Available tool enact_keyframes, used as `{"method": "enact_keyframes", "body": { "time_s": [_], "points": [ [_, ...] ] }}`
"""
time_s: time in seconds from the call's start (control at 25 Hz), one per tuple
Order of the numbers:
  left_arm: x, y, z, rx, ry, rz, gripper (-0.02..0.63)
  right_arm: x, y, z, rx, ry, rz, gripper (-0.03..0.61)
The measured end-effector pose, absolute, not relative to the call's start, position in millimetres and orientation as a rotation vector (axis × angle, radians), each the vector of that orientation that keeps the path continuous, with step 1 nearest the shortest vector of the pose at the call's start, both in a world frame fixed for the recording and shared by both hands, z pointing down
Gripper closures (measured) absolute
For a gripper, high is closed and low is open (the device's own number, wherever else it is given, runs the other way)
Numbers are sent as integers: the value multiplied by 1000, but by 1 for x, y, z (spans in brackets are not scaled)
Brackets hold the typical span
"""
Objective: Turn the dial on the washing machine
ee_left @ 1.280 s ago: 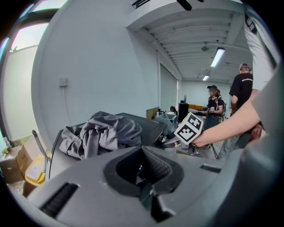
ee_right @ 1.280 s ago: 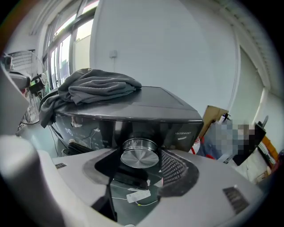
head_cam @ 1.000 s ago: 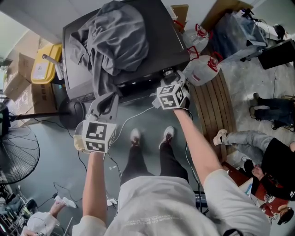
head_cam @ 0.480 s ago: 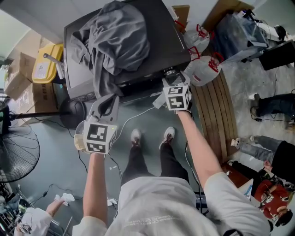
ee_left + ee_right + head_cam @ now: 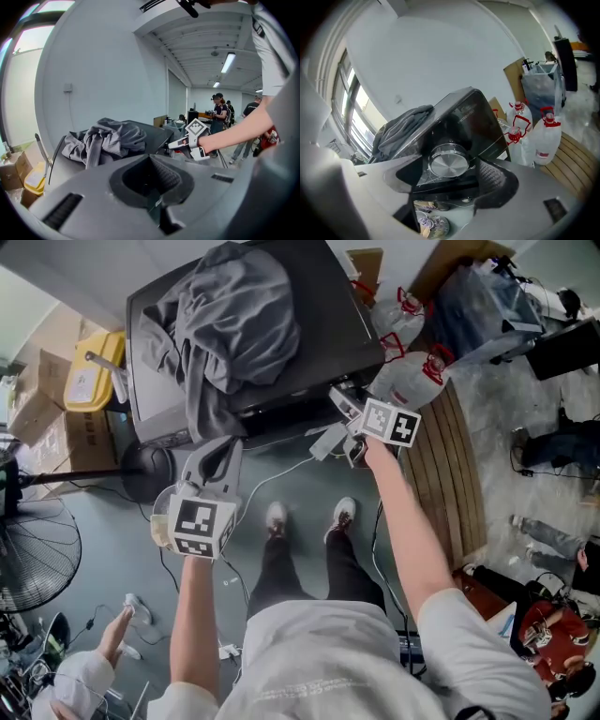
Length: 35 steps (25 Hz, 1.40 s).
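The black washing machine (image 5: 328, 306) stands ahead with a heap of grey clothes (image 5: 234, 324) on its lid. Its round silver dial (image 5: 448, 164) sits on the dark front panel. My right gripper (image 5: 345, 401) is at that panel, rolled over to the right. In the right gripper view the dial lies between the jaws of the right gripper (image 5: 452, 171), which are opening, with a gap beside the ribbed pad (image 5: 490, 176). My left gripper (image 5: 217, 451) hangs lower left, apart from the machine, jaws together and nothing held. The left gripper (image 5: 152, 187) view shows the clothes (image 5: 105, 138).
Water jugs with red handles (image 5: 412, 381) stand right of the machine beside wooden slats (image 5: 441, 474). A yellow container (image 5: 89, 371) and cardboard boxes are at the left, a fan (image 5: 33, 559) lower left. A white cable (image 5: 281, 470) trails on the floor. People stand at the right.
My right gripper has rolled clockwise at the dial, its marker cube swinging to the right, and its jaws have widened. The left gripper has stayed in place.
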<state>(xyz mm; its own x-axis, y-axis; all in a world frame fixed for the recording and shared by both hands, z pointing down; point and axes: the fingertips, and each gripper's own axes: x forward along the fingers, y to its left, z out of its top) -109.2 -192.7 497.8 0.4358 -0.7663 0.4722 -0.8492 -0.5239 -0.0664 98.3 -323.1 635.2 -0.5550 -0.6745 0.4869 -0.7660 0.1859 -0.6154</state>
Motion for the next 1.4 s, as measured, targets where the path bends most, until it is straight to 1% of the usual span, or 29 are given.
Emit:
{"method": "enact_keyframes", "body": {
  "time_s": [0.4,0.44,0.48,0.56,0.76,1.04,1.4],
  "points": [
    [-108,-191,501,2493,-1418,692,601,92,-324,639,1293,-2451,1503,242],
    [-108,-190,502,2491,-1416,694,601,92,-324,640,1286,-2459,1515,247],
    [-108,-190,503,2489,-1414,694,601,93,-324,640,1284,-2463,1519,274],
    [-107,-190,504,2485,-1411,692,601,93,-324,640,1291,-2462,1500,284],
    [-107,-190,506,2485,-1407,691,601,93,-324,642,1343,-2433,1359,285],
    [-105,-190,507,2488,-1406,689,601,94,-323,644,1378,-2341,963,285],
    [-107,-189,509,2485,-1407,698,601,92,-324,645,1382,-2254,696,285]
  ]
}}
